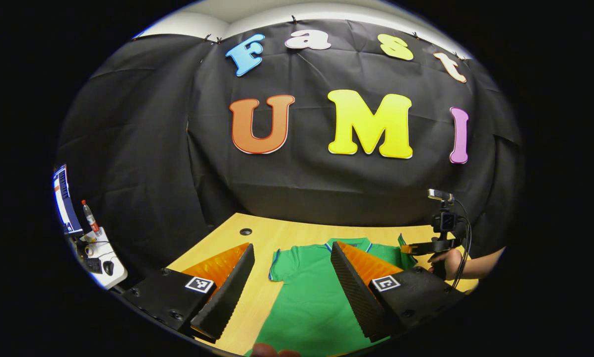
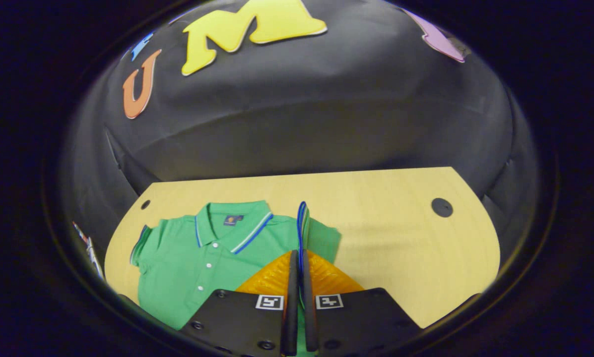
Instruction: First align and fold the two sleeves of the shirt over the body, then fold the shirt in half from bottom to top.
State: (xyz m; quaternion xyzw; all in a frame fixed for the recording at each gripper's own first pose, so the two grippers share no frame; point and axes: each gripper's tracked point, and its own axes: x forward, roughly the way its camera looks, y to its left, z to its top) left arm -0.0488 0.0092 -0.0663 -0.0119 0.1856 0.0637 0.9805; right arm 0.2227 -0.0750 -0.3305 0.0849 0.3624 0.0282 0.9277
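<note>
Green polo shirt lies flat, face up, on the wooden table, collar toward the booth wall.

Progress: early. Right sleeve is pinched and lifted on edge, trim standing up between the right gripper fingers, so the first sleeve fold looks just started. Left sleeve lies spread out at the far side, untouched. Sleeve folds and the bottom-to-top half fold all remain.

Right gripper: clamped on the right sleeve, both fingers pressing the cloth, fabric running straight ahead of the tips. In the left gripper view it shows far off to the right, held by a hand above the table edge.

Left gripper: jaws wide apart, holding nothing, hovering over the shirt body; left sleeve sits ahead, between the fingers. Pitched forward and down toward the cloth. Probably next to go for that sleeve.
</note>
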